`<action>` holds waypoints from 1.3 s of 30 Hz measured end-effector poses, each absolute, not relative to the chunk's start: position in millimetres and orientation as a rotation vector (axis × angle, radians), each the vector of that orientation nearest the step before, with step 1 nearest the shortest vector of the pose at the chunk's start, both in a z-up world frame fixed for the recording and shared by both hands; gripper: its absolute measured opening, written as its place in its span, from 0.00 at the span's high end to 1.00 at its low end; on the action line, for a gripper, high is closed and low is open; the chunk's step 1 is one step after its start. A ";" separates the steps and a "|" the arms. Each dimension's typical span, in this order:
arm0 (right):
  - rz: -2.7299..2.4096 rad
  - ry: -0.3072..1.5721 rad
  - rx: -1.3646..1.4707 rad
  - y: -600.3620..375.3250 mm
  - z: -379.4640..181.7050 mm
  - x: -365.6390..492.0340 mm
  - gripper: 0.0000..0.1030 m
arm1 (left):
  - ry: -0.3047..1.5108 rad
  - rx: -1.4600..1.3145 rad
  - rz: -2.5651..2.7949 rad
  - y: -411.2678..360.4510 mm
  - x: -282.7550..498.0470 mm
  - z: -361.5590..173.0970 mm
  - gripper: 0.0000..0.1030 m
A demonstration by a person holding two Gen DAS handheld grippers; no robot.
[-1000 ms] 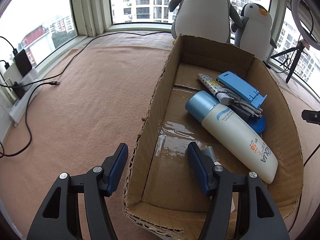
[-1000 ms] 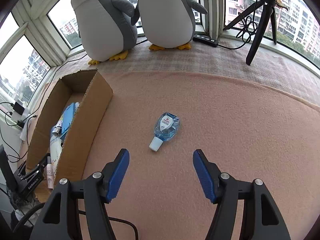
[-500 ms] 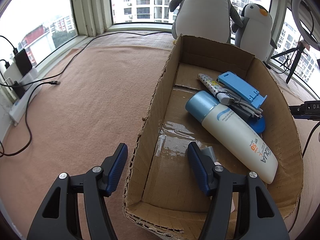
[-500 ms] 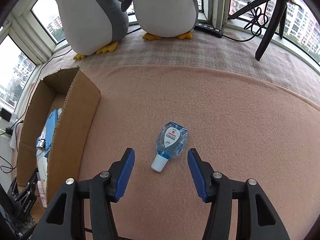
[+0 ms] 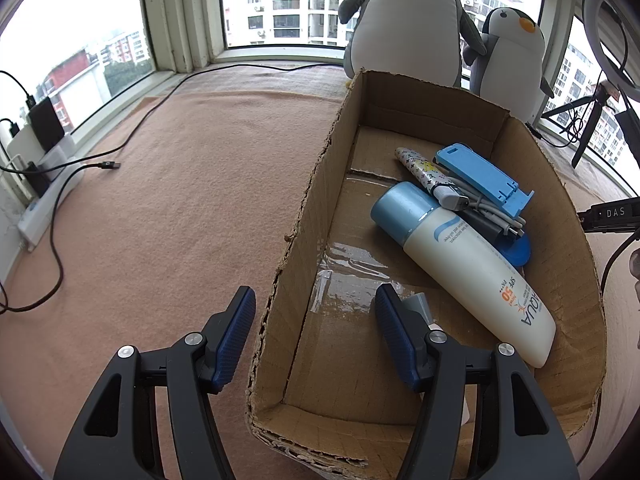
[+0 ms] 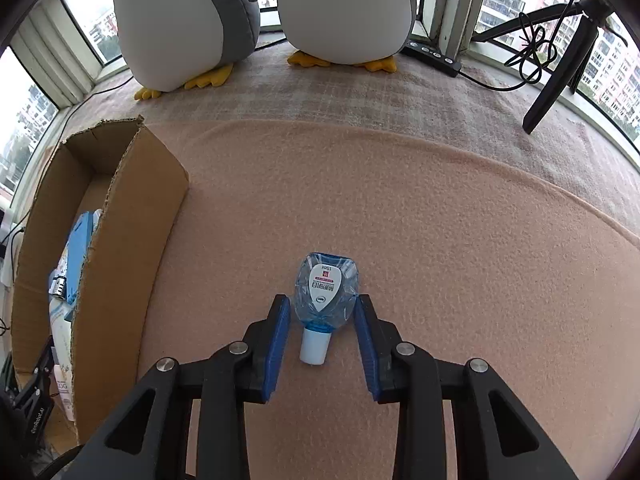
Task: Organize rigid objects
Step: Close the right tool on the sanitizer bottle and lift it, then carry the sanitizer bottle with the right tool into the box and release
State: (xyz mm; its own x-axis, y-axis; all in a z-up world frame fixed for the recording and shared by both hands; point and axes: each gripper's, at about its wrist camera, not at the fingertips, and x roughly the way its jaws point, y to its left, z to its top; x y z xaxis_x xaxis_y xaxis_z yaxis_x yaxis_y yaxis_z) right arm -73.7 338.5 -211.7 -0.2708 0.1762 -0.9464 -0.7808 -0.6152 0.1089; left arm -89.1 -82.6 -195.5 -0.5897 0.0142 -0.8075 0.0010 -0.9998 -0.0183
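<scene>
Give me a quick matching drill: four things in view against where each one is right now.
Things:
1. small bottle
2. sunscreen
3. phone stand
4. penguins

Places:
A. lying in the box, cap toward the far end
B. by the window, beyond the box
C. on the blanket between the right tool fingers
D. in the box, behind the sunscreen

Pairs: 1-C, 2-A, 3-D, 4-B
</scene>
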 end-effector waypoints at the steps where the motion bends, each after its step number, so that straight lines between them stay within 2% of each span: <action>1: 1.941 0.770 -1.342 338.6 -211.7 -73.8 0.72 | -0.025 -1.419 2.794 -82.9 -88.9 -195.5 0.39; 14: 1.969 0.735 -1.331 332.4 -206.3 -68.3 0.74 | -0.024 -1.419 2.794 -82.9 -89.1 -195.4 0.39; 22: 2.074 0.710 -1.248 309.4 -168.6 -63.4 0.74 | -0.025 -1.419 2.794 -82.9 -89.1 -195.3 0.39; 32: 2.317 0.609 -1.174 255.0 -115.7 -109.1 0.74 | -0.026 -1.419 2.794 -82.5 -89.5 -195.3 0.39; 39: 2.437 0.562 -1.229 218.3 -114.2 -147.2 0.74 | -0.027 -1.419 2.794 -82.7 -89.4 -195.2 0.39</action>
State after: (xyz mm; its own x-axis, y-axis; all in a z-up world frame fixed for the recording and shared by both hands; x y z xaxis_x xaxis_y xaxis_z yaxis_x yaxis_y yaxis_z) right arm -147.2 218.3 -114.2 -0.5605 0.1316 -0.8176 -0.4763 -0.8589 0.1882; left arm -89.4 -82.7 -195.2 -0.5897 0.0148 -0.8075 0.0005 -0.9998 -0.0187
